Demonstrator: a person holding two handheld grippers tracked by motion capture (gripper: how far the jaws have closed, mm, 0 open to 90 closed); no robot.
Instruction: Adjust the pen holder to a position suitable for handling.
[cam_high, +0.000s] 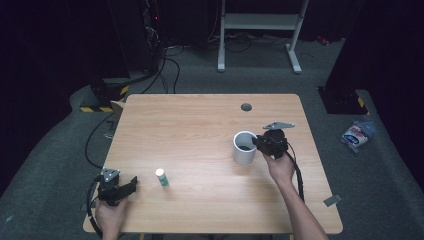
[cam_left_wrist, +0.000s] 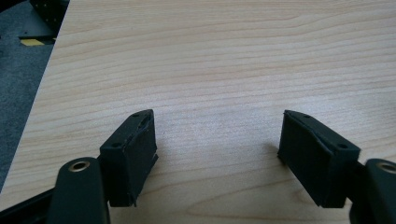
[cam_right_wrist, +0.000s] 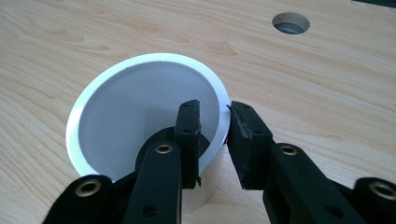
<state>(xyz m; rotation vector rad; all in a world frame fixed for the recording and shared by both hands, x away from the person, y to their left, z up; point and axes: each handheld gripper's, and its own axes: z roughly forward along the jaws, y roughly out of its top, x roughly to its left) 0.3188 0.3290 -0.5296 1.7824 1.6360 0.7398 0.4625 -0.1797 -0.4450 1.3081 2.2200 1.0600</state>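
White cup (cam_high: 244, 148) stands upright, right on the table (cam_high: 200, 125), rim pinched.

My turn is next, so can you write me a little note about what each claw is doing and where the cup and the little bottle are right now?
Right claw: pinching the wall of the white cup, one jaw inside, one outside. The cup stands upright on the table, right of the middle.
Left claw: open, holding nothing, low over bare wood at the near left corner.
Small bottle: white with a green base, standing alone between the two claws, untouched.
Done: the cup is gripped.
Left: probably moving the cup, then perhaps dealing with the bottle; nothing has been lifted yet.
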